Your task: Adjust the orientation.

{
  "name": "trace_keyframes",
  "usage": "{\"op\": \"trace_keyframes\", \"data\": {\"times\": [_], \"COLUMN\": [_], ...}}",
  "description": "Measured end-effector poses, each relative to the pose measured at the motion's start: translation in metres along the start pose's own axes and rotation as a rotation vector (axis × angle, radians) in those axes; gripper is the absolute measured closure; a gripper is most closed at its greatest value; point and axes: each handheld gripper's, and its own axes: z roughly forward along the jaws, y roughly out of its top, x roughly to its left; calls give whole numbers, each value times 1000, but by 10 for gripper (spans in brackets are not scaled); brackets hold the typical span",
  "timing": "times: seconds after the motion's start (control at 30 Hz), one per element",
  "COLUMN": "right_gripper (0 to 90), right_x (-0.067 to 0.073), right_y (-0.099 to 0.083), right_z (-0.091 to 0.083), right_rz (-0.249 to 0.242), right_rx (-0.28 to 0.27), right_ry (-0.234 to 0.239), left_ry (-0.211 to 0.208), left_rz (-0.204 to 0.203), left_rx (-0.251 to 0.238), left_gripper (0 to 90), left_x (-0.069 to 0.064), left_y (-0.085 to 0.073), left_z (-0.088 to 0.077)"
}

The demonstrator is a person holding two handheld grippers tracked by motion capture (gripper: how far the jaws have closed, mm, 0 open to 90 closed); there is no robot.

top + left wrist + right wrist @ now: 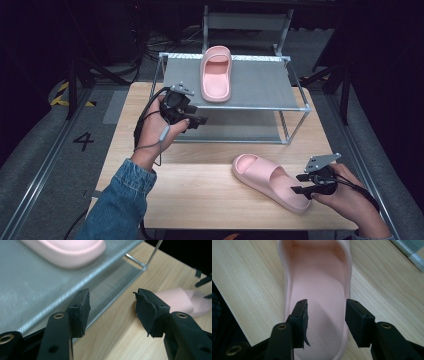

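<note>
Lying flat on worktop (200,195), sole down: pink slipper (270,181), soft foam, dimpled footbed, broad strap. Heel end sits just under right claw (300,183); jaws apart, nothing gripped. Left claw (199,121) jaws apart, empty, well away from slipper, beside shelf rack (260,87).

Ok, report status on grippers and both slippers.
Left gripper open, beside rack. Right gripper open over table slipper heel, not gripping. Other slipper on top shelf. Nothing blocking.
</note>
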Motion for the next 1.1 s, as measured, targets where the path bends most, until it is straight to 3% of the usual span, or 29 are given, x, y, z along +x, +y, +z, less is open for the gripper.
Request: {"op": "trace_keyframes", "data": {"times": [0.27, 0.53, 0.67, 0.93, 1.1], "right_gripper": [551, 549, 556, 613, 664], "right_x": [7, 18, 22, 29, 33], "right_y": [13, 24, 30, 42, 48], "right_z": [6, 17, 24, 37, 44], "right_rz": [-29, -22, -41, -76, -92], "right_rx": [-16, -18, -6, 11, 30], "right_ry": [31, 89, 105, 111, 108], "left_ry": [16, 91, 85, 80, 95], "left_rz": [-6, -39, -71, -98, -130], "left_rx": [55, 123, 125, 144, 169], "left_gripper": [373, 362, 359, 336, 306], "left_x": [-5, 2, 6, 8, 14], "left_y": [-30, -62, -77, -100, -110], "left_z": [-4, 0, 2, 4, 4]}}
